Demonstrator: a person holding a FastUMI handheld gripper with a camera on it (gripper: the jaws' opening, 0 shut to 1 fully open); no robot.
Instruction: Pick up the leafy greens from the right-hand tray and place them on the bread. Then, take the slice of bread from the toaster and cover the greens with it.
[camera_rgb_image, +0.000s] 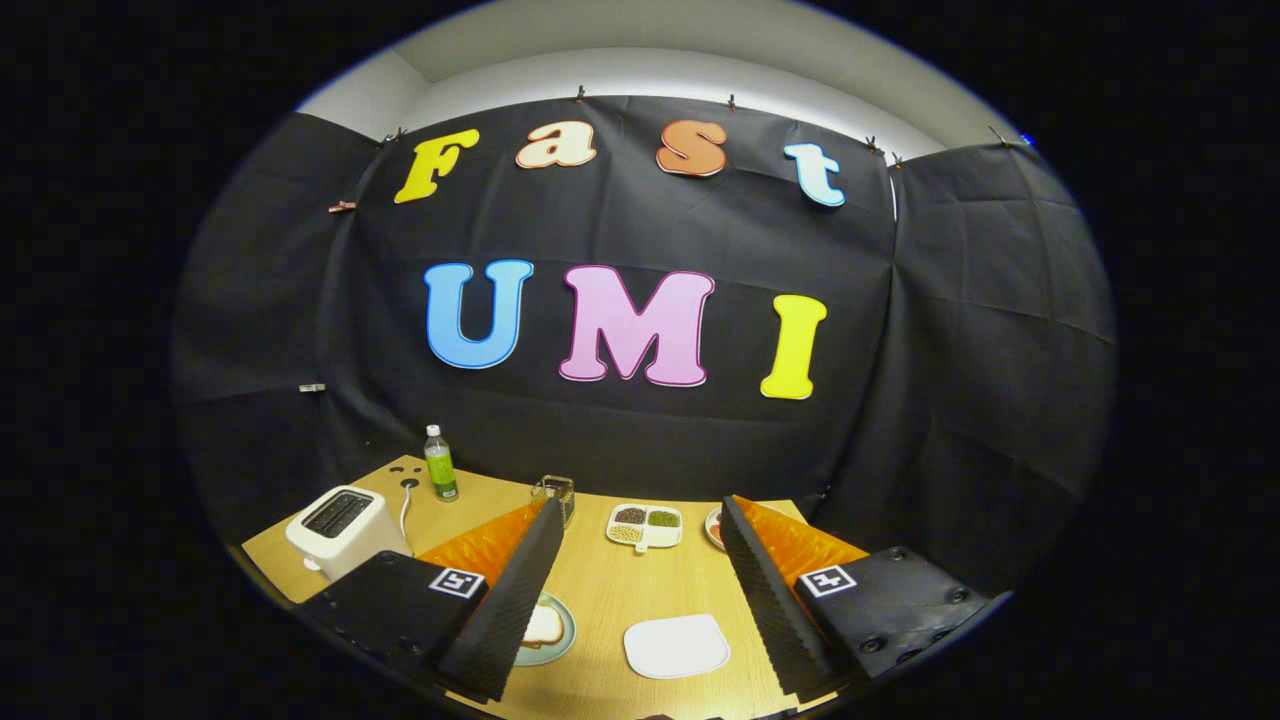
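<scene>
While hand-held gripper (635, 590) gapes, bread (543, 627) lies between.

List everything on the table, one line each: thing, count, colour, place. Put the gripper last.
toaster: one, white, left side of the table, beyond the gripper's left finger.
bottle: one, green with a white cap, at the back near the cloth wall, behind the toaster.
wire holder: one, dark metal, at the back, right of the bottle.
divided dish: one, white, holding dark, green and pale fillings, ahead between the fingers.
round plate: one, contents reddish, right of the divided dish, partly behind the right finger.
plate with bread: one, grey-green, beside the left finger.
flat tray: one, white, between the fingers.
table: one, light wood.
gripper: one, open, holding nothing.
</scene>
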